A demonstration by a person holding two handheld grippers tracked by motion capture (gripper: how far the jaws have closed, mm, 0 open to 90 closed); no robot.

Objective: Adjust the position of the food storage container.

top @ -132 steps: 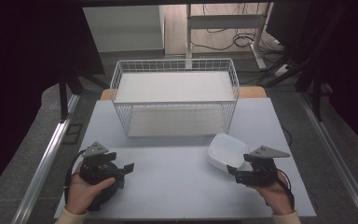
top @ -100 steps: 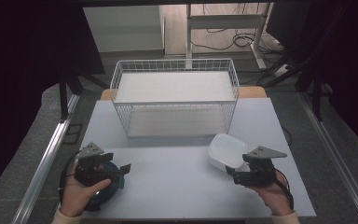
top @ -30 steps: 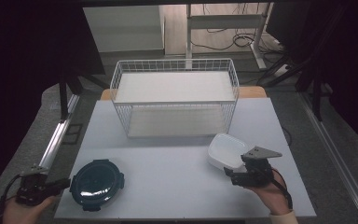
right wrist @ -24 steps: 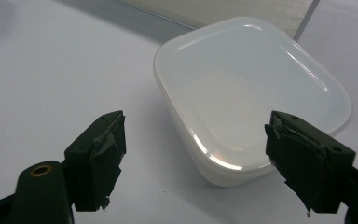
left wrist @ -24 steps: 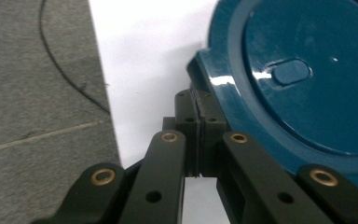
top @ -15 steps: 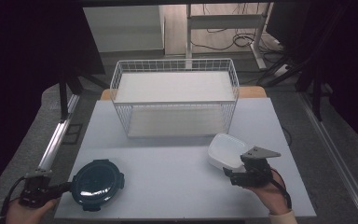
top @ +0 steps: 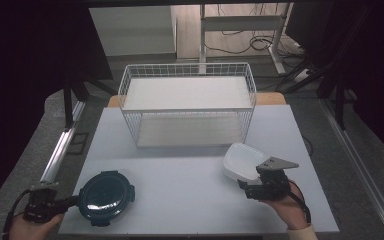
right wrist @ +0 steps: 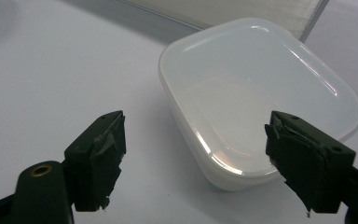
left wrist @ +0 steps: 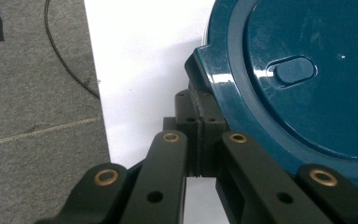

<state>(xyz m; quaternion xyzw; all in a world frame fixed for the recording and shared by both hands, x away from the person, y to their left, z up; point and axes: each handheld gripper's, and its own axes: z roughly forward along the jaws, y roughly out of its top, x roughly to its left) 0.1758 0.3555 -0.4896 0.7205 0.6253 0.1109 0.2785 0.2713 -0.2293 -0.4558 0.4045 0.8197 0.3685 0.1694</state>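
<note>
the dark teal round lidded container (top: 102,195) sits at the table's (top: 180,200) near left corner with the left gripper (left wrist: 199,122) pressed together at its rim tab, while the right gripper (right wrist: 193,140) stands spread before the empty white tub (right wrist: 256,98), near the wire basket (top: 187,107) holding nothing.

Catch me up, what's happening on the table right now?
A person is working with a gripper in each hand. The left gripper is shut, its tips pressed together right at a tab on the rim of the dark teal round lid, which lies flat near the table's front left corner. The right gripper is open, its jaws spread in front of the white translucent container, not touching it. The white wire basket stands at the back.
</note>
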